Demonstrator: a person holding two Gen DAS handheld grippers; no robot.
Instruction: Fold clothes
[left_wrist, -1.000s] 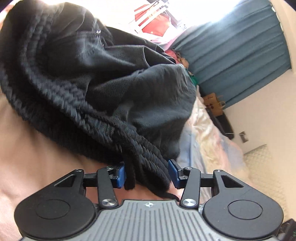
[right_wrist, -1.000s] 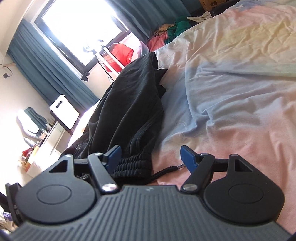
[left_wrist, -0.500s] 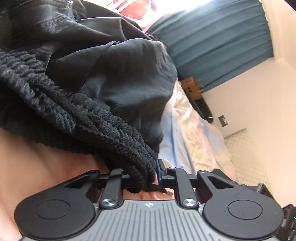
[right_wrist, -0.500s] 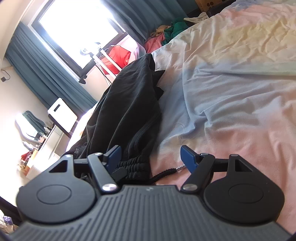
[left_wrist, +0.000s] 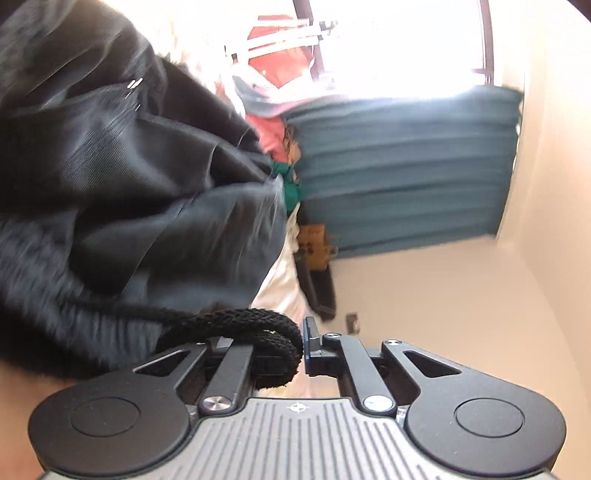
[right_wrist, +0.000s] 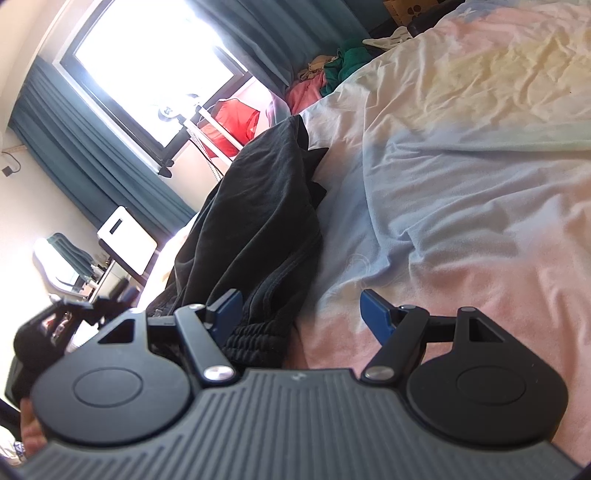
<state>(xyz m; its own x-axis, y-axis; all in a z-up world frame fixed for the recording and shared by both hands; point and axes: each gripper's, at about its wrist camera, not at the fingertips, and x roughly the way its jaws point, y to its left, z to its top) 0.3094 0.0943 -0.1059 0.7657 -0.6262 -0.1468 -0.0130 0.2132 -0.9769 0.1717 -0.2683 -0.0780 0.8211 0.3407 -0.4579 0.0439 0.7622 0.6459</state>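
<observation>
Shorts (right_wrist: 258, 206), black, lie bunched on the bed (right_wrist: 461, 192), stretching away ahead of your right tool (right_wrist: 301, 310) toward the window; the ribbed waistband (right_wrist: 258, 341) sits just inside that tool's left finger.

Left tool (left_wrist: 275, 345): clamped down on the braided drawcord (left_wrist: 240, 321) and a fold of waistband, with the dark cloth heaped up and to the left of it. View is motion-blurred, so how much fabric lies between the pads cannot be told.

Right tool: jaws stand wide, nothing pinched; waistband only partly between them, pink sheet under the rest.

Judgement on the step: you are securing the waistband at two points before spreading it.
- Check the left grip holds fabric, not cord alone; a cord would likely slide out under tension.
- Bring the right tool leftward so the ribbed edge sits fully between its fingers, then close.
- Avoid catching the bedsheet with the lower finger.
- Draw the two tools apart evenly to flatten the waistband.
</observation>
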